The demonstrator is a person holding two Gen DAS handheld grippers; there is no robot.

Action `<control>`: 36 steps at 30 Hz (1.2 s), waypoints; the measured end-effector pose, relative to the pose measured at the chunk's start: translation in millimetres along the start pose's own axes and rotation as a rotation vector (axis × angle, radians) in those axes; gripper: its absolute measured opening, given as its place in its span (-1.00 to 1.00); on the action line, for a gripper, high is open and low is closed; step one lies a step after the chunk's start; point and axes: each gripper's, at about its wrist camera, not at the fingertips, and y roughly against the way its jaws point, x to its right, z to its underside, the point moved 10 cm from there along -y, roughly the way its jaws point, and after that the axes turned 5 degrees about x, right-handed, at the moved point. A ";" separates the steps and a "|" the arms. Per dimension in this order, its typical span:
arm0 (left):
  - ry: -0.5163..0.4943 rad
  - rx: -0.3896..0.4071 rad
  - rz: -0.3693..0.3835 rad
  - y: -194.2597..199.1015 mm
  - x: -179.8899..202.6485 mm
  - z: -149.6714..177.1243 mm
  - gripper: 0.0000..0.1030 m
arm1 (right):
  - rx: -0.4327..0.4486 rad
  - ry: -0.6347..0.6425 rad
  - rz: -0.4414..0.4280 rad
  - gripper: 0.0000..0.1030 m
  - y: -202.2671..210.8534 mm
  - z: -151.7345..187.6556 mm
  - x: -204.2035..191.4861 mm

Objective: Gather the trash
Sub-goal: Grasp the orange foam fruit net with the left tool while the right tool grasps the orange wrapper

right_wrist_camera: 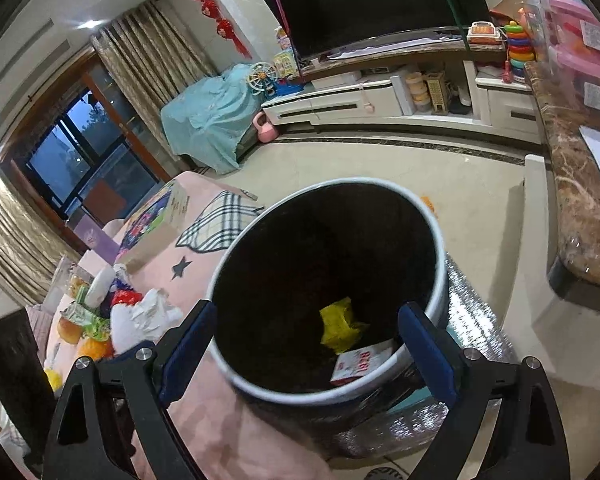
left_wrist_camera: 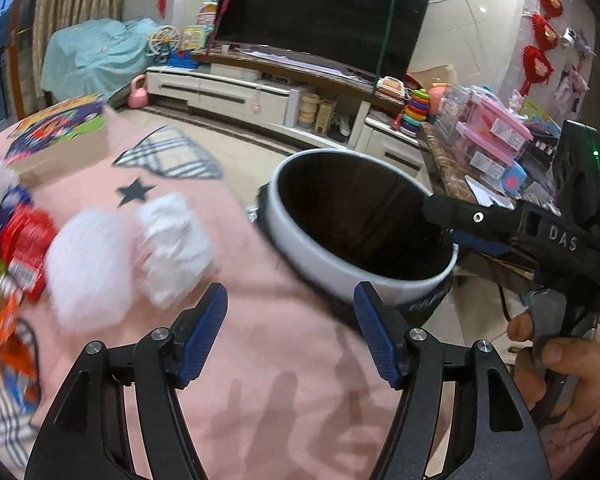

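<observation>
- The trash bin, the biggest thing in play, is standing upright just beside the pink-covered surface, its mouth open; it looks rigid and steady enough to take drops without being held.
- Inside the trash bin, a crumpled yellow wrapper and a white-and-red packet are lying on the dark bottom; most of the bin is sitting empty.
- The two white crumpled tissues are lying on the pink-covered surface, just left of the bin; they are probably feather-light, soft and crushable, so pinching any bulging fold should be working.
- Further left, the snack wrappers are lying in a heap, likely thin and slippery, best taken by a crinkled edge.
- The left gripper is hanging spread and empty over the surface, near the tissues.
- The right gripper is hovering with its jaws wide apart above the bin's near rim, pinching nothing.
</observation>
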 end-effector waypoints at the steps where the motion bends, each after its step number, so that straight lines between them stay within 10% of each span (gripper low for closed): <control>1: 0.011 0.001 -0.008 4.5 -5.9 4.3 0.30 | 0.001 0.002 -0.005 0.82 1.0 3.3 -4.1; 36: 0.321 0.074 -0.274 116.5 -185.6 88.2 0.30 | -0.117 0.136 -0.174 0.80 -27.8 105.7 -149.9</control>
